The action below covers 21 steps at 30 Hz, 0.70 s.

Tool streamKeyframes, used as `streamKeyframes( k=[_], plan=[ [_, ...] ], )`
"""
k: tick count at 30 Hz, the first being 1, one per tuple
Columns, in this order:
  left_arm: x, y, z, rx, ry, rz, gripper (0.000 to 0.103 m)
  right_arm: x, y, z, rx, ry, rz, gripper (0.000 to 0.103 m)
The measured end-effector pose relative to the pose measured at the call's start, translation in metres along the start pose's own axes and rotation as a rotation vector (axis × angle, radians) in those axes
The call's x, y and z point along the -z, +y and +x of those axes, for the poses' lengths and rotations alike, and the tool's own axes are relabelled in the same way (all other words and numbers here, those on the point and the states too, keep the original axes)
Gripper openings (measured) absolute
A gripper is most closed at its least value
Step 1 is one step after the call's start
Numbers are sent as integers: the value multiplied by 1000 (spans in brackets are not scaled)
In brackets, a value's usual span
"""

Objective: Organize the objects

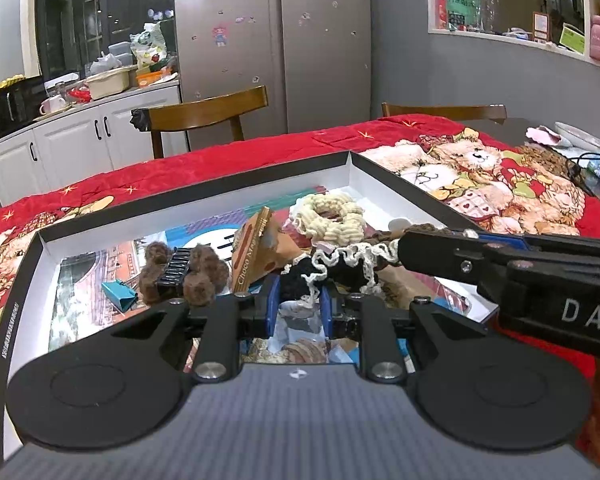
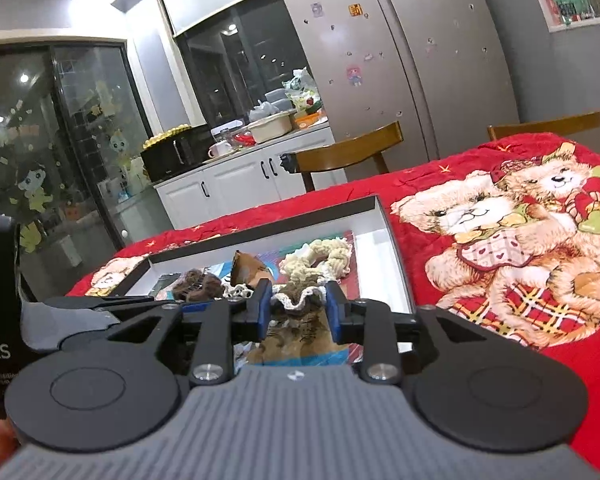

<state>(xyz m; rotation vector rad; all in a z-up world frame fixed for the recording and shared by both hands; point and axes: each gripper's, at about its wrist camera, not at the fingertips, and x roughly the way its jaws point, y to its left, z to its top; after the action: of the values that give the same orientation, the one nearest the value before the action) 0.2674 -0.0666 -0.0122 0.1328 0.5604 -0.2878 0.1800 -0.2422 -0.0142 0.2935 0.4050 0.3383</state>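
While clamped on opposite ends between the fingers, left gripper [image 1: 300,304] and right gripper [image 2: 299,307] narrowly pinching frilly scrunchies [image 1: 340,268] over the box [image 1: 204,200], seemingly untangling.

I could read "Choco Me" in pale script along the brown, wedge-shaped cardboard packet [image 1: 256,248] lying in the shallow white-lined box. The black body of the right gripper [image 1: 400,248] carried pale capitals "DAS", cut off at the frame edge. Other print was too blurred.
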Motion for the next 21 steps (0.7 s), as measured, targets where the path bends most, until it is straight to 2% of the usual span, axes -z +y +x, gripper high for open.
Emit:
streamKeyframes(
  k=[1,2,4,5,6,9,12,17,21],
  plan=[
    [-1,0,0,0,9,-1,33,0,-1,-1,-10,-4,7,44],
    [-1,1,0,0,19,-5,44,0,-2,-2,-21,-9,15,55],
    [-3,3,0,-11,43,-17,55,0,-3,-4,-60,-12,26,66],
    [-4,3,0,-18,49,-20,61,0,-3,-6,-81,-13,28,68],
    [-6,4,-2,-24,52,-17,62,0,-1,-8,-102,-21,25,68],
    [-11,9,-12,-34,36,-11,67,-3,3,-17,-142,-48,22,80],
    [-15,20,-27,11,26,-34,70,-6,11,-32,-175,-89,4,86],
    [-22,35,-56,-10,-18,-55,70,-14,27,-55,-183,-136,-46,90],
    [-23,51,-91,-35,-54,-45,70,-19,37,-79,-153,-192,-57,95]
  ],
)
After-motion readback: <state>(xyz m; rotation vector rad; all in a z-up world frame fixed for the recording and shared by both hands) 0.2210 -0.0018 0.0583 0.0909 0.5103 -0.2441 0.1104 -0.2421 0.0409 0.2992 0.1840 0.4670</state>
